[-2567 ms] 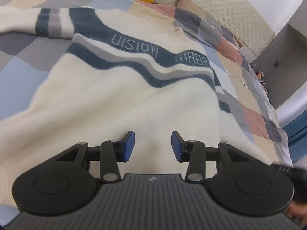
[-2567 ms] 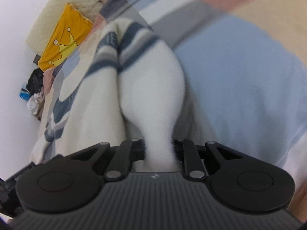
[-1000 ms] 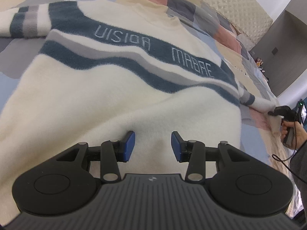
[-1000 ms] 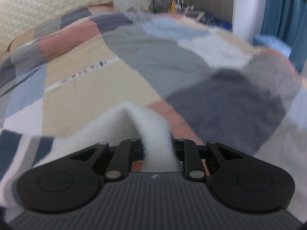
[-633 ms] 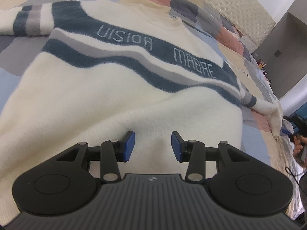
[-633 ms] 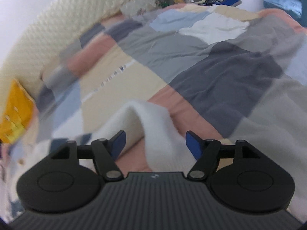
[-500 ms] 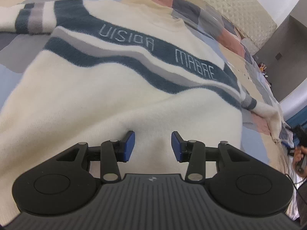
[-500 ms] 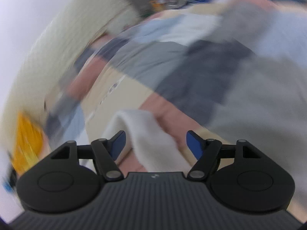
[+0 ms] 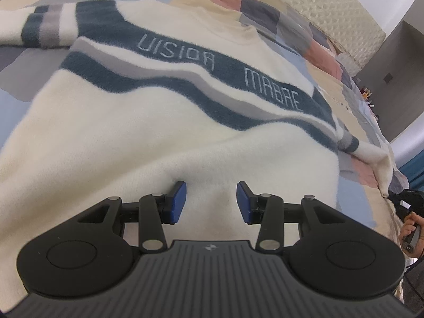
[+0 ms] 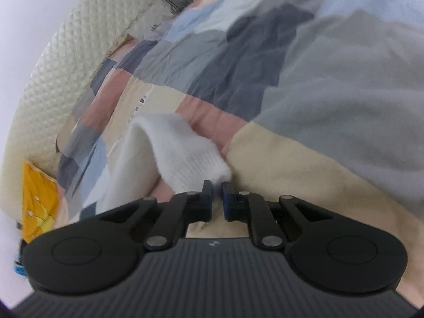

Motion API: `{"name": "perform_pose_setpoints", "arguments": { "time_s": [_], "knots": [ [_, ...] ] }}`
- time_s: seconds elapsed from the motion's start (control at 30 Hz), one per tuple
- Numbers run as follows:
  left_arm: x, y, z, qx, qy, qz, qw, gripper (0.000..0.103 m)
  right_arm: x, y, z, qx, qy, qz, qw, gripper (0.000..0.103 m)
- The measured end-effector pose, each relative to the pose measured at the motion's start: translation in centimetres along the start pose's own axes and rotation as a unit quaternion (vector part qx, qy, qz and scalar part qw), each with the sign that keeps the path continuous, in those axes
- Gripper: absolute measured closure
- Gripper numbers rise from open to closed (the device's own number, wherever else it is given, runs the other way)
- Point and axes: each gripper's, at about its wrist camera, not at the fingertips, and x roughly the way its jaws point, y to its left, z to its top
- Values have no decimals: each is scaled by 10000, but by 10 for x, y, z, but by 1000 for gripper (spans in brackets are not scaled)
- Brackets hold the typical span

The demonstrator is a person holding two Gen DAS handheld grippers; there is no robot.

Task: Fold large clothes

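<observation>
A cream sweater (image 9: 164, 122) with dark blue and grey wavy stripes and pale lettering lies spread flat, front up, on the bed. My left gripper (image 9: 211, 202) is open and empty, low over the sweater's lower body. The sweater's right sleeve runs out to the right, and its white ribbed cuff (image 10: 190, 156) lies bunched on the quilt just ahead of my right gripper (image 10: 217, 193). The right gripper's jaws are nearly together with nothing between them, just short of the cuff. The right gripper also shows in the left wrist view (image 9: 405, 204), held in a hand.
A patchwork quilt (image 10: 304, 84) of pink, beige, grey and blue covers the bed. A cream quilted headboard (image 9: 331, 10) stands at the far end. A yellow pillow (image 10: 37, 201) lies near it. A dark cabinet (image 9: 397, 74) stands at the right.
My right gripper pulled the sleeve out to the right, opened and let go of the cuff, then drew back and closed empty. My left gripper has stayed open over the sweater.
</observation>
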Motion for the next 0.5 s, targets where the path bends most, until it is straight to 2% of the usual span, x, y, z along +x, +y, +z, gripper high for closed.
{"name": "perform_pose_setpoints", "arguments": {
  "time_s": [0.1, 0.27, 0.37, 0.43, 0.5],
  "knots": [
    [1, -2, 0, 19, -8, 36, 10000, 55, -15, 3, 12, -283, -310, -148, 9990, 96],
    [1, -5, -1, 90, -41, 105, 9999, 55, -37, 7, 66, -525, -869, -655, 9927, 97],
    [0, -7, -3, 116, -65, 112, 9998, 55, -43, 22, 97, -1058, -1154, -1036, 9822, 98],
    [0, -6, -2, 99, -69, 111, 9999, 55, -47, 28, 112, -1200, -1353, -1214, 9760, 100],
    [2, -7, -2, 91, -63, 120, 9999, 55, -49, 34, 125, -1464, -1623, -1546, 9635, 100]
  ]
}}
